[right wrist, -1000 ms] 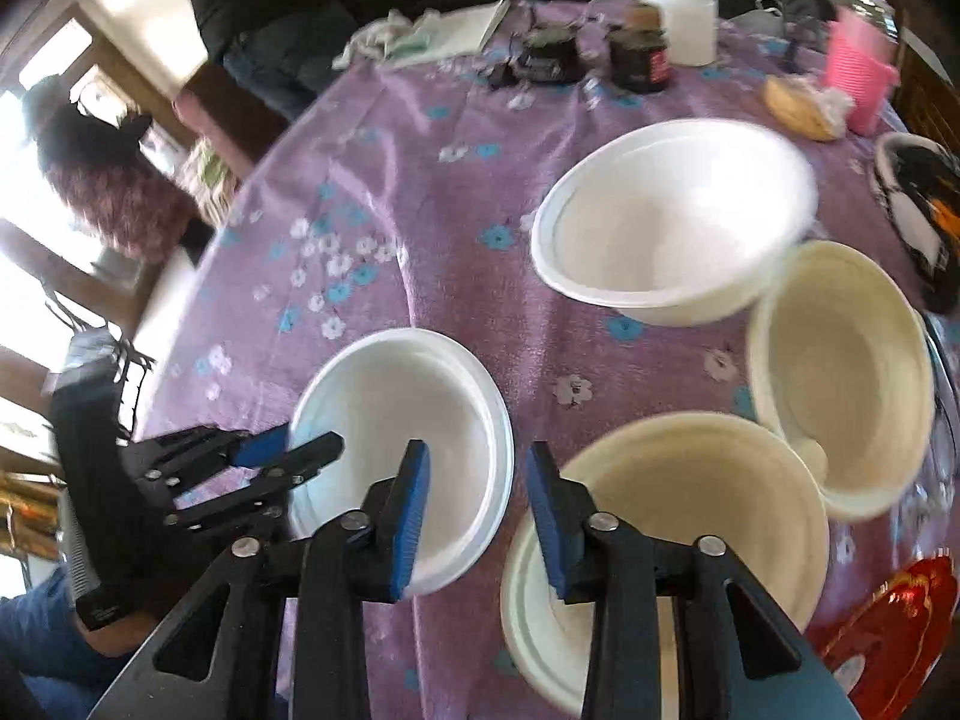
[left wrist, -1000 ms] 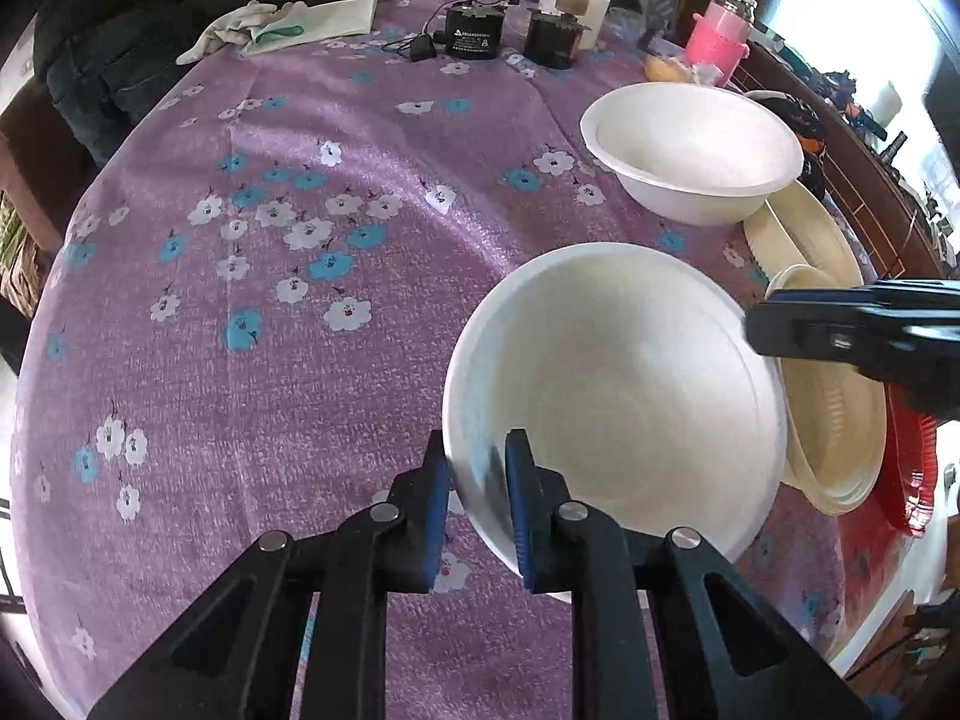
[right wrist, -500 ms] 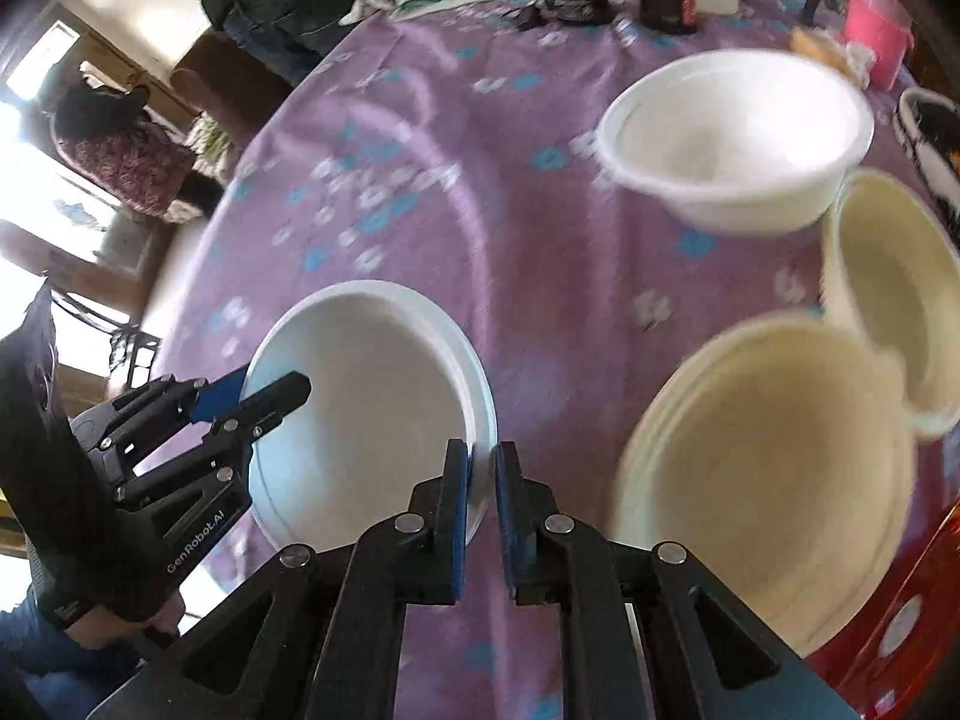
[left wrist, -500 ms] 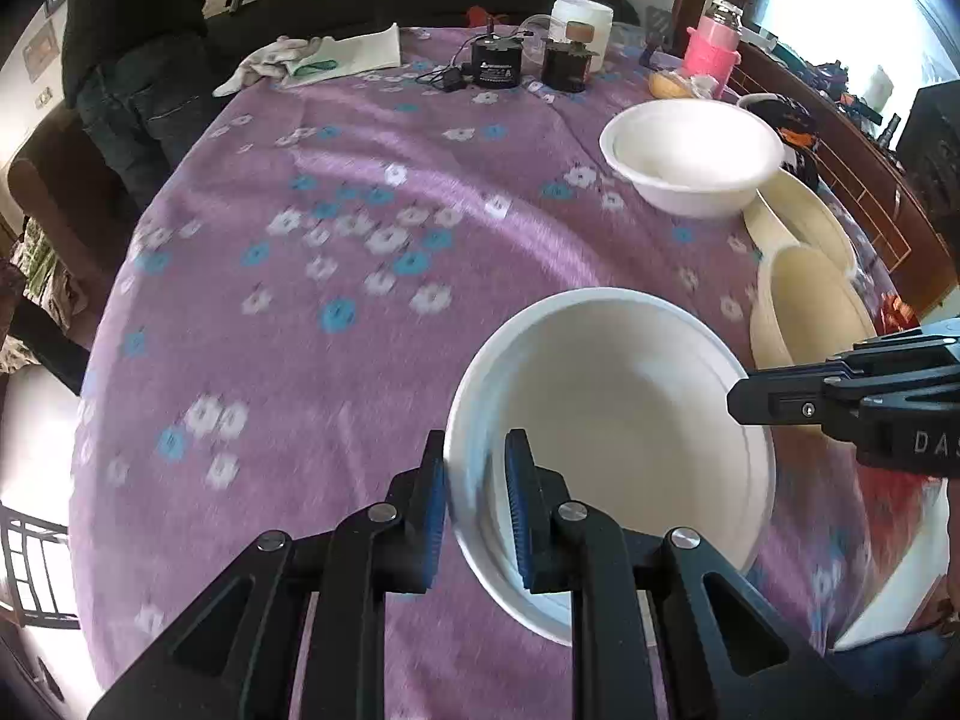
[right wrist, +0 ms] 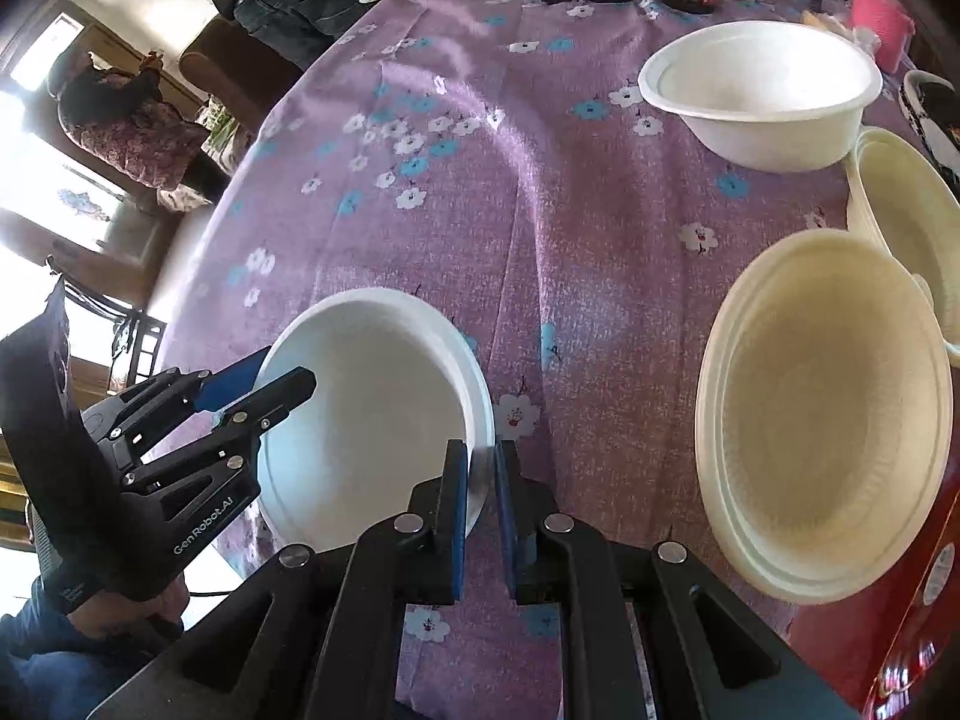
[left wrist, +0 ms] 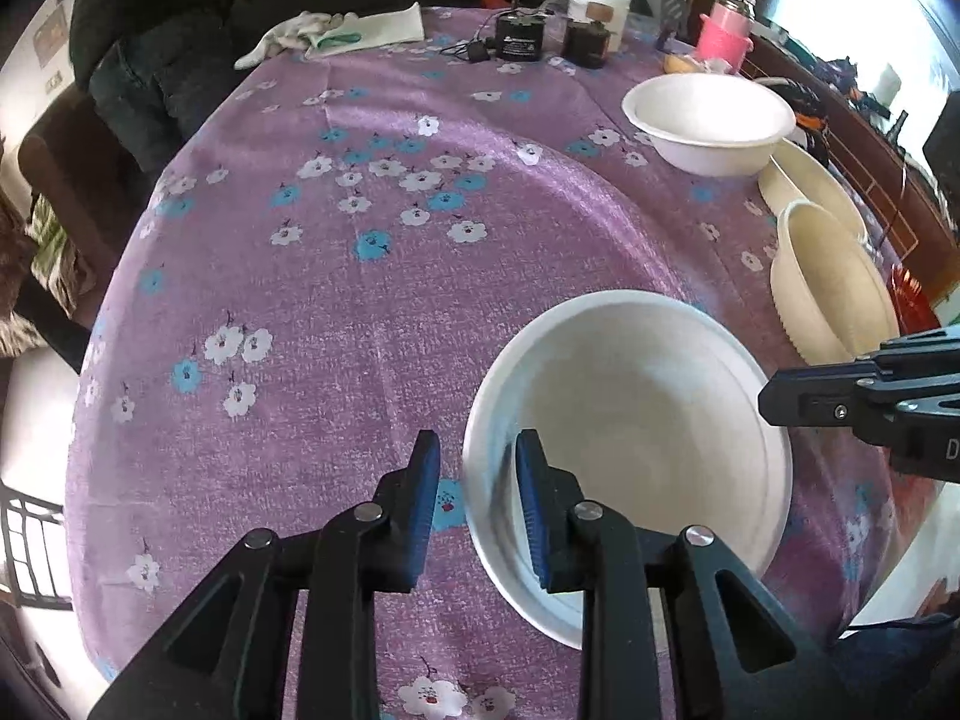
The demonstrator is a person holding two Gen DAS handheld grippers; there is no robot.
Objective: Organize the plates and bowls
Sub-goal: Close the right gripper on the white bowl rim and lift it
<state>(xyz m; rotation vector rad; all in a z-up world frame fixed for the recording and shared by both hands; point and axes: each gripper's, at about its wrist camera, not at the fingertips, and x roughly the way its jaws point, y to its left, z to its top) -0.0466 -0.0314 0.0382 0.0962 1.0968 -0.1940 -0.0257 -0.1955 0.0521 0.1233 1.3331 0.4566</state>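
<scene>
A small white bowl (left wrist: 636, 414) (right wrist: 372, 396) is over the purple flowered tablecloth (left wrist: 372, 312) near its front edge. My right gripper (right wrist: 480, 474) is shut on the bowl's right rim; in the left wrist view it (left wrist: 780, 402) comes in from the right. My left gripper (left wrist: 477, 474) straddles the opposite rim with its jaws opening, and a gap shows beside the outer pad; the right wrist view shows it (right wrist: 270, 378) at the bowl's left edge. A larger white bowl (left wrist: 708, 114) (right wrist: 762, 90) stands at the back right.
Two cream bowls (right wrist: 828, 408) (right wrist: 906, 228) sit at the right, beside a red plate (right wrist: 912, 618). Black boxes (left wrist: 519, 39), a white jar (left wrist: 600, 9), a pink container (left wrist: 726, 36) and a cloth (left wrist: 336, 33) line the far edge. A person (left wrist: 150, 48) stands at the far left.
My right gripper has closed on the white bowl's rim. The left jaws, earlier pinching the other rim, have widened. Both grippers and the bowl have shifted toward the table's near edge.
</scene>
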